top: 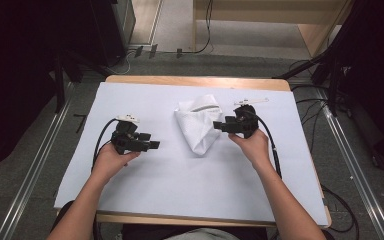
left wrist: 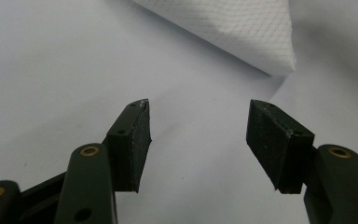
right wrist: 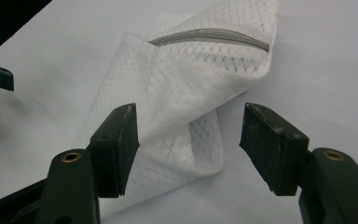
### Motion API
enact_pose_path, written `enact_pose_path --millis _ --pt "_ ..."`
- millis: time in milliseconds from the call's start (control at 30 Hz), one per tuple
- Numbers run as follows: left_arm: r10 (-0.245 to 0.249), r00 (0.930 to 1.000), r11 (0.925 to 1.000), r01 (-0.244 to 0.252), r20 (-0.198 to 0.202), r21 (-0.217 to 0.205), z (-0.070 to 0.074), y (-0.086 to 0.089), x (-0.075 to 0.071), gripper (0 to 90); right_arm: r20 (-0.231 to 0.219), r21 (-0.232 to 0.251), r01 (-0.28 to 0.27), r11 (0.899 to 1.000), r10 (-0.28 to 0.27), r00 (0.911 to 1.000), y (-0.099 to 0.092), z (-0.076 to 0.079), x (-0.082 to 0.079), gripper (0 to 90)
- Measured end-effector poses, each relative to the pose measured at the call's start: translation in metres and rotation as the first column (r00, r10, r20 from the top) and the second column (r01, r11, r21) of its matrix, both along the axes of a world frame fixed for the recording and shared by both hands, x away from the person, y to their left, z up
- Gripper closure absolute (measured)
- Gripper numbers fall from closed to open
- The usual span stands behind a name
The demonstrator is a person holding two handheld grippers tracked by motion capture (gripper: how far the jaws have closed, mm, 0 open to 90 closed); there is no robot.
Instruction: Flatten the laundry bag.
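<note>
The left gripper point(top: 152, 144) is sitting wide open, its black rubbery pads bare, near the left of the folded white mesh bag point(top: 198, 122). The right gripper point(top: 217, 125), also gaping wide, is hovering just beside the bag's right edge, gripping nothing. The bag, quilted in diamond netting with a grey zipper, is lying crumpled on the smooth white sheet point(top: 180, 175).
</note>
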State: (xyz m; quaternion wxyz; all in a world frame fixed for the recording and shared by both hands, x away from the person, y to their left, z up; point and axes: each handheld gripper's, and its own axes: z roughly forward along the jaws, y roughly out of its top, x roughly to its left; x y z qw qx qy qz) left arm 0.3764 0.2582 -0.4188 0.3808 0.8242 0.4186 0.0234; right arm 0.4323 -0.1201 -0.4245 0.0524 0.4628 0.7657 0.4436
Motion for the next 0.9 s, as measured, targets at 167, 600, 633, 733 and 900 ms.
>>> enact_pose_path --millis 167,600,633,733,900 --pt "-0.002 1.0 1.0 0.002 -0.001 0.0 0.0 0.001 0.001 41.1 0.006 -0.034 0.008 0.999 -0.008 0.9999 0.008 -0.003 0.009 33.6" --pt "0.021 0.9998 0.9998 -0.021 0.005 0.003 0.001 0.005 0.0 41.5 0.006 -0.008 -0.017 1.0 0.017 0.9998 0.027 -0.002 0.015 81.9" --pt "0.026 0.9997 0.9997 -0.026 0.005 0.003 0.002 0.007 0.001 41.5 0.022 -0.009 -0.031 0.999 0.031 0.9993 0.031 0.006 0.012 82.9" --pt "0.033 0.9994 0.9994 -0.033 0.004 0.01 0.003 0.009 0.001 41.6 0.038 -0.013 -0.052 0.999 0.053 0.9979 0.037 0.011 0.01 82.9" --pt "0.059 0.9981 0.9981 -0.059 0.017 0.02 0.004 0.015 0.001 41.9 0.046 -0.008 -0.11 0.994 0.11 0.9929 0.057 0.018 0.003 82.2"
